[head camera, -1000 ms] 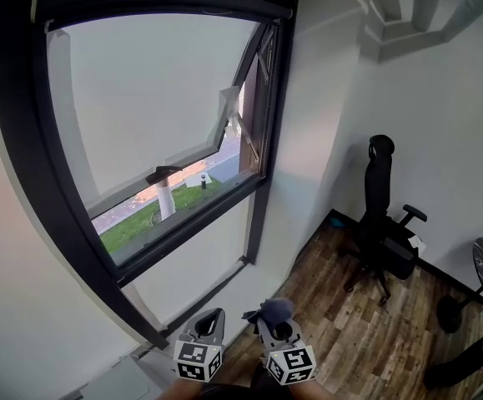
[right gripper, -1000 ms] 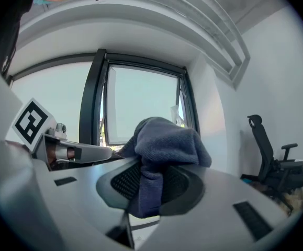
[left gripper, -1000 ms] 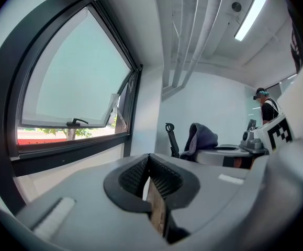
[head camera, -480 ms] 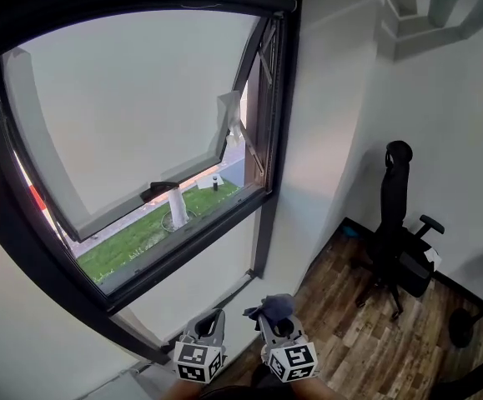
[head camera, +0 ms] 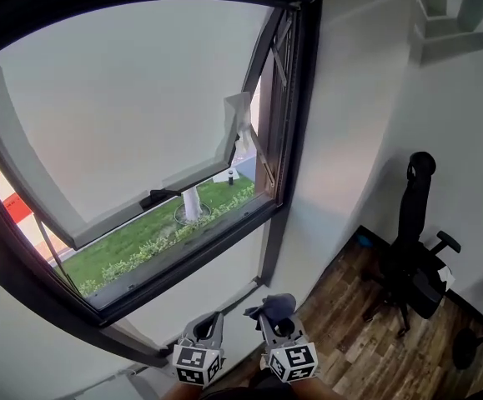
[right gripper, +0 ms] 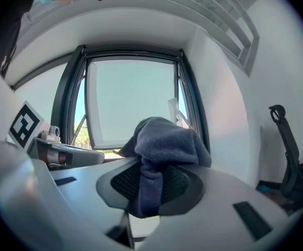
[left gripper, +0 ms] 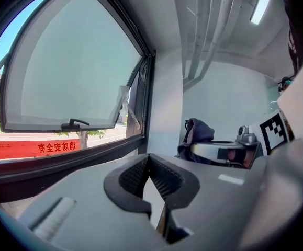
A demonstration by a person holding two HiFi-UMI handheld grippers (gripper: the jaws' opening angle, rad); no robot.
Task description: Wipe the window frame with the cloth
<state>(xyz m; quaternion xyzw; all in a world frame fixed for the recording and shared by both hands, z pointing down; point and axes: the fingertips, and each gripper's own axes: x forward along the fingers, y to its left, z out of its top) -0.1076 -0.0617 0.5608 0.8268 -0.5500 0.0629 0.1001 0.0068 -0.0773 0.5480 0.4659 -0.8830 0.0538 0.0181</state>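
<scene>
I am counting two grey handheld grippers, the left gripper [head camera: 213, 317] and the right gripper [head camera: 276, 325], and two cubes with square markers [head camera: 195, 363]. I am seeing one dark blue-grey terry cloth [head camera: 272, 307], one black rectangular window frame [head camera: 295, 123], one tilted-out frosted pane [head camera: 141, 107] with one black lever handle [head camera: 159, 197], one black office chair [head camera: 416, 232], one white post [head camera: 193, 202] outside, and one red banner [left gripper: 31, 148].

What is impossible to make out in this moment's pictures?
- Window frame: left side cut off by the head view's edge; dirt too small to see.
- Right gripper view: the cloth in the right claw hides the frame's lower middle.
- Chair, right gripper view: base cut off at the rim.
</scene>
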